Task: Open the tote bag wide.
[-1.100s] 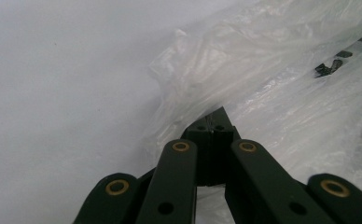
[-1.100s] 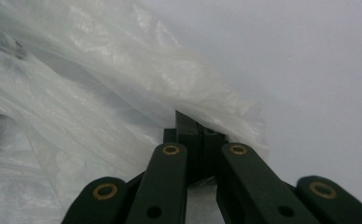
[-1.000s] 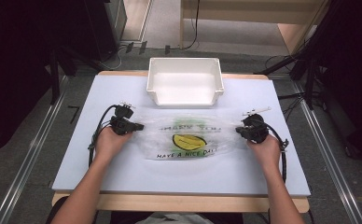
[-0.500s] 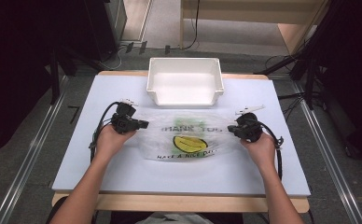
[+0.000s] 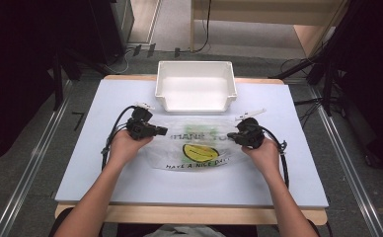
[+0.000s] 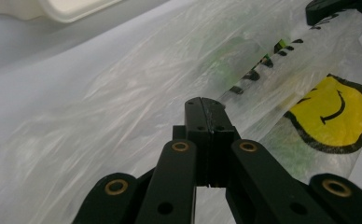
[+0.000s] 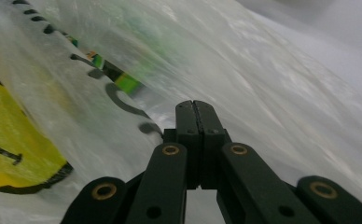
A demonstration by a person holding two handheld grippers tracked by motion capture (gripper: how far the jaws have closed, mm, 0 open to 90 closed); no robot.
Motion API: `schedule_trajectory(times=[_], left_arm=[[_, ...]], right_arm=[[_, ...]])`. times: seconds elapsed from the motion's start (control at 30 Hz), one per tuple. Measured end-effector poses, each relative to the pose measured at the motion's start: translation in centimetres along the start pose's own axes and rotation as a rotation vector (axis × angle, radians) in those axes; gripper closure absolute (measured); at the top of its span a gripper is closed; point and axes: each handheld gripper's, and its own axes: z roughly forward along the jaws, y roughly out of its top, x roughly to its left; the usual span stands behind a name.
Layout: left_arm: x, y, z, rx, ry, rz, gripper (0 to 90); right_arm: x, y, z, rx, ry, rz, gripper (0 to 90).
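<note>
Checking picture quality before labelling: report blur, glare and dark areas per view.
High view: evenly lit table, surroundings dark. Left gripper view: hand-held gripper sharp, plastic bag soft, glossy. Right gripper view: bag print streaked with blur.

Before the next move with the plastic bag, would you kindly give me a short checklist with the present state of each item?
1. Left tool shut on the plastic bag: ok; the jaws are together with film pinched between them.
2. Right tool shut on the bag: ok, jaws together at the opposite edge.
3. Bag held evenly between both tools: ok; the hands sit at a similar level in the high view.
4. White bin free of contents: ok.
5. Bin clear of the bag: cannot tell; the bag's far edge lies close to its rim.
6. What is inside the bag: cannot tell; a green shape shows through the film.
</note>
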Motion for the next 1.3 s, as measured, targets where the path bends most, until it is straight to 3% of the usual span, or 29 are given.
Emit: schedule_trajectory(times=[0.07,0.13,0.23,0.33,0.47,0.73,0.87,0.97,1.1,1.3], left_arm=[[-0.5,0.2,0.6,0.006,0.002,0.015,90.0],[-0.6,0.2,0.8,0.002,0.002,0.012,90.0],[-0.5,0.4,1.5,-0.011,-0.007,-0.004,90.0],[-0.4,0.4,2.2,0.008,-0.028,-0.018,90.0],[-0.6,0.2,2.9,0.052,-0.018,0.0,90.0],[-1.0,0.0,3.2,0.06,-0.01,0.015,89.4],[-0.8,-0.1,3.3,0.045,-0.008,0.01,89.9],[-0.9,-0.1,3.5,0.037,-0.023,0.009,90.0],[-1.2,-0.4,3.8,0.058,-0.015,0.025,90.0],[-1.1,-0.6,4.2,0.067,-0.021,0.02,90.0]], right_arm=[[0.4,0.0,0.2,0.011,0.006,-0.027,90.0],[0.7,0.0,0.3,0.017,0.01,-0.024,90.0],[1.3,-0.3,0.3,0.028,0.033,-0.036,90.0],[1.5,-0.7,0.5,0.045,0.04,-0.044,90.0],[1.1,-0.5,0.7,0.041,0.021,-0.035,90.0],[0.0,1.2,1.2,0.027,-0.017,-0.026,90.0],[0.4,1.7,1.4,0.052,-0.002,-0.032,90.0],[0.8,1.8,2.1,0.078,0.034,-0.032,90.0],[1.0,1.6,3.0,0.115,0.027,-0.044,90.0],[0.3,2.1,3.1,0.073,0.017,-0.018,90.0]])
